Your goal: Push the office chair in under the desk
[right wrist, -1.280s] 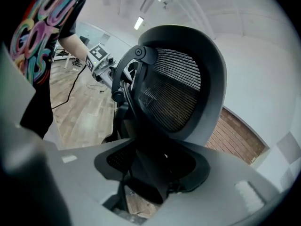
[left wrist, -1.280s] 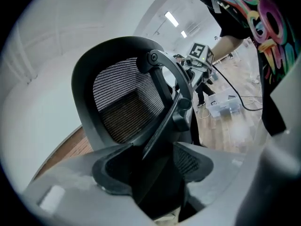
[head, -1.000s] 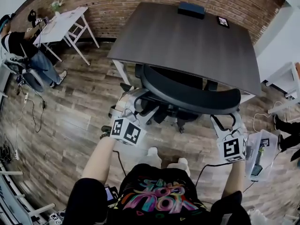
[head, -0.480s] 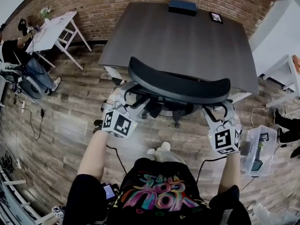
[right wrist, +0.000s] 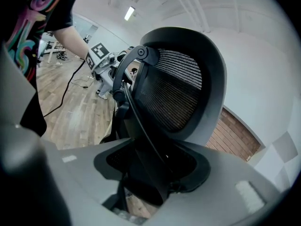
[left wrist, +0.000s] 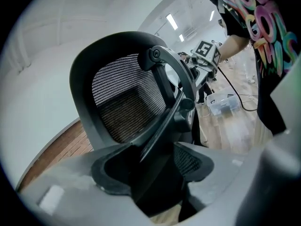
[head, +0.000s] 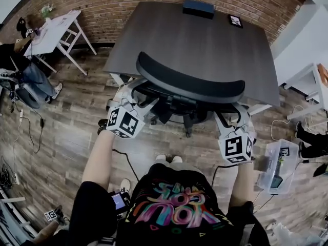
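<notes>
A black office chair [head: 189, 83] with a mesh back stands at the near edge of the dark grey desk [head: 205, 35], its seat partly under the top. My left gripper [head: 132, 97] holds the back's left side and my right gripper [head: 230, 118] its right side. In the left gripper view the chair's back frame [left wrist: 117, 98] fills the gap of the left gripper [left wrist: 155, 173]. The right gripper view shows the same frame [right wrist: 174, 93] between the jaws of the right gripper [right wrist: 150, 168]. Both look shut on the frame.
A brick wall [head: 128, 4] runs behind the desk. A black box [head: 199, 7] and a small card [head: 235, 20] lie on the desk's far edge. At left are a white folding table [head: 54, 27] and a seated person [head: 25, 70]. A clear plastic box [head: 277, 165] sits on the floor at right.
The chair and both grippers have moved forward toward the desk. The backrest now sits over the desk's near edge and the person has stepped after it.
</notes>
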